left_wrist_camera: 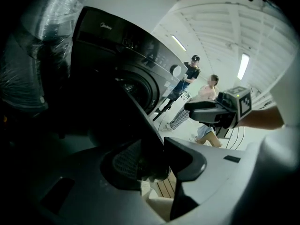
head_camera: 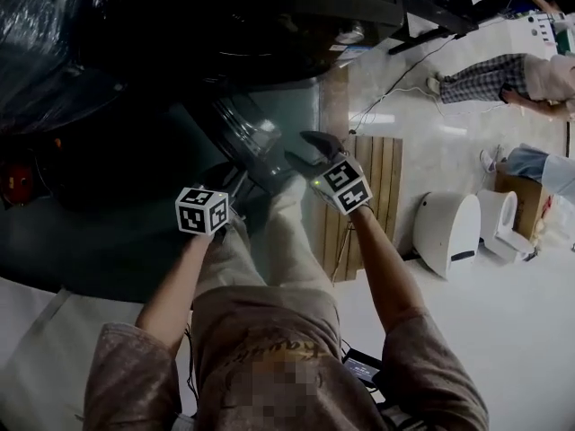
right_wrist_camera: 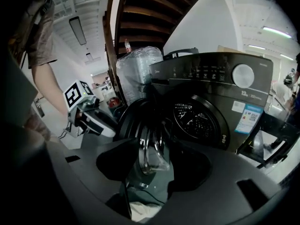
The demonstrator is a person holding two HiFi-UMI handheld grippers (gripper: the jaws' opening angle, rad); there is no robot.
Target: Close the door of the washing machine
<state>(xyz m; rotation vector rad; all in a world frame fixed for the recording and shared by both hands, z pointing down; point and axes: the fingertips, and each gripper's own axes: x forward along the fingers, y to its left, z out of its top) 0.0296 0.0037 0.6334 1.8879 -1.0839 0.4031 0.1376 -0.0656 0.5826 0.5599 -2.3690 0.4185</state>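
The dark front-loading washing machine [head_camera: 269, 25] stands ahead, and its drum opening [right_wrist_camera: 197, 121] is uncovered. Its round door [head_camera: 256, 142] hangs swung out toward me, edge-on between my two hands. My left gripper [left_wrist_camera: 157, 165] reaches the door from the left. The door's dark rim [left_wrist_camera: 136, 111] runs down into the gap between its jaws, which stand partly apart. My right gripper [head_camera: 316, 140] is at the door's other side. Its jaws [right_wrist_camera: 152, 165] are spread wide, and the door's glass bowl [right_wrist_camera: 152, 151] shows between them. I cannot see any pad touch the door.
A wooden pallet [head_camera: 373, 196] lies on the floor to the right of the machine. A white appliance [head_camera: 446, 232] and a cardboard box [head_camera: 521, 200] stand beyond it. People [head_camera: 503, 77] are at the far right. A plastic-wrapped bulk [head_camera: 45, 34] stands to the left of the machine.
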